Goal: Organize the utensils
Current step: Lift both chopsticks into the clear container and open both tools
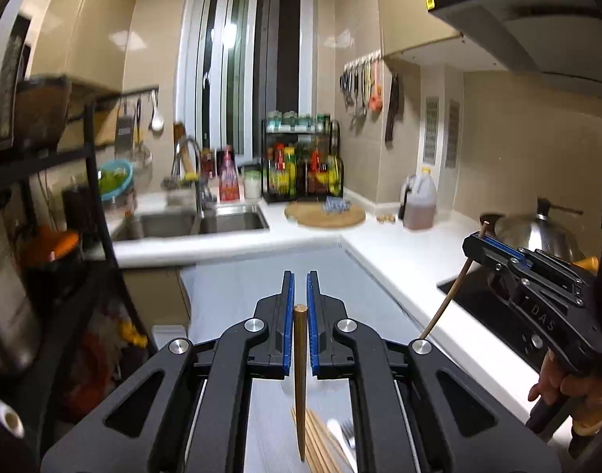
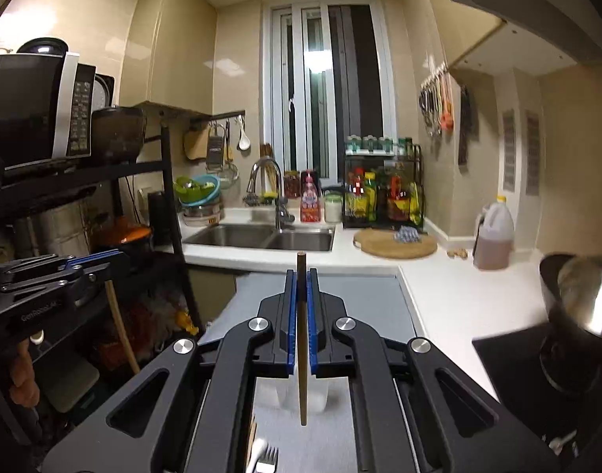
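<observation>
Left wrist view: the left gripper (image 1: pixel 300 287) is clamped on a dark wooden chopstick (image 1: pixel 299 374) that stands nearly upright, its blunt end up between the blue pads and its tapered tip pointing down. Below the tip, on the grey table (image 1: pixel 261 287), lie a bundle of pale chopsticks (image 1: pixel 320 449) and a fork (image 1: pixel 346 433), partly hidden by the gripper's body. At the right edge, the right gripper (image 1: pixel 476 242), held by a hand (image 1: pixel 565 390), is closed on a thinner-looking chopstick (image 1: pixel 450 291) that slants from upper right to lower left over the white counter (image 1: pixel 399 260). Farther back, a double sink (image 1: pixel 198 222), a round wooden board (image 1: pixel 324 215), a black condiment rack (image 1: pixel 301 173) filled with bottles, and an oil jug (image 1: pixel 419 205) holding brown liquid are visible.

Right wrist view: the right gripper (image 2: pixel 301 287) is pressed shut on a second chopstick (image 2: pixel 302 347), again nearly vertical, its top rising just above the fingertips and its lower end hanging over the table. A fork (image 2: pixel 267 459) shows at the bottom edge; a pale, blurred container (image 2: pixel 301 394) sits behind the stick, contents indistinct. At the left edge, the left gripper (image 2: pixel 95 262) appears side-on with its own stick (image 2: pixel 121 335) slanting down. A steel pan lid (image 2: pixel 588 295) lies at the right.
</observation>
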A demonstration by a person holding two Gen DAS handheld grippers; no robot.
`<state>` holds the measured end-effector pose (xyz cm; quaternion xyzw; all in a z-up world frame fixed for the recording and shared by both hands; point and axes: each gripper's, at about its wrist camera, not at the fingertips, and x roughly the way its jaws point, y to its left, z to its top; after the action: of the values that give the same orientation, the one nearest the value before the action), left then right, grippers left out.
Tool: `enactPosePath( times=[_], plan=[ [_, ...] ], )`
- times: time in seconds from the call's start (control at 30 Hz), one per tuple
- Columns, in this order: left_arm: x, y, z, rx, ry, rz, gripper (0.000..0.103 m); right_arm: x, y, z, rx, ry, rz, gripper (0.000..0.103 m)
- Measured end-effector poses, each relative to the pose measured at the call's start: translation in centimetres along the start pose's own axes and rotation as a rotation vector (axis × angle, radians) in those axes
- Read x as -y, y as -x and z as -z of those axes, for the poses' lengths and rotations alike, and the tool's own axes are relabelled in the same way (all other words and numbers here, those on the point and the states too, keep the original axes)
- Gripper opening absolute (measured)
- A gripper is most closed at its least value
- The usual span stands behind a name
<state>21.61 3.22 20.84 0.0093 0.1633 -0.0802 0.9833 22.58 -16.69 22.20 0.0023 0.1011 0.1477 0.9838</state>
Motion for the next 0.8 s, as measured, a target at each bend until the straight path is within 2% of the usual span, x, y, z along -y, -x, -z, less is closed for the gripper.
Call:
enactPosePath(
  times=[0.2,0.37,0.57,0.8],
  plan=[
    [0.3,-1.7,-5.2,0.110,0.001,-0.004,0.006,-0.8,-2.6,-3.7,0.057,0.032,0.006,0.005],
    [1.2,-4.1,-7.1,0.168,-0.009,-0.003,0.006,-0.7,-5.6,-4.8,0.063,0.023,0.002,0.005],
    [1.0,-8.2,-5.7,0.149,0.000,-0.008,0.006,-0.3,-9.3,-2.5,-0.005,0.009,-0.017,0.005],
    [-0.4,-12.2,-1.7,0.093,0.036,-0.014,0.006,0.4,-11.5,1.4,-0.078,-0.012,-0.012,0.005]
  ],
)
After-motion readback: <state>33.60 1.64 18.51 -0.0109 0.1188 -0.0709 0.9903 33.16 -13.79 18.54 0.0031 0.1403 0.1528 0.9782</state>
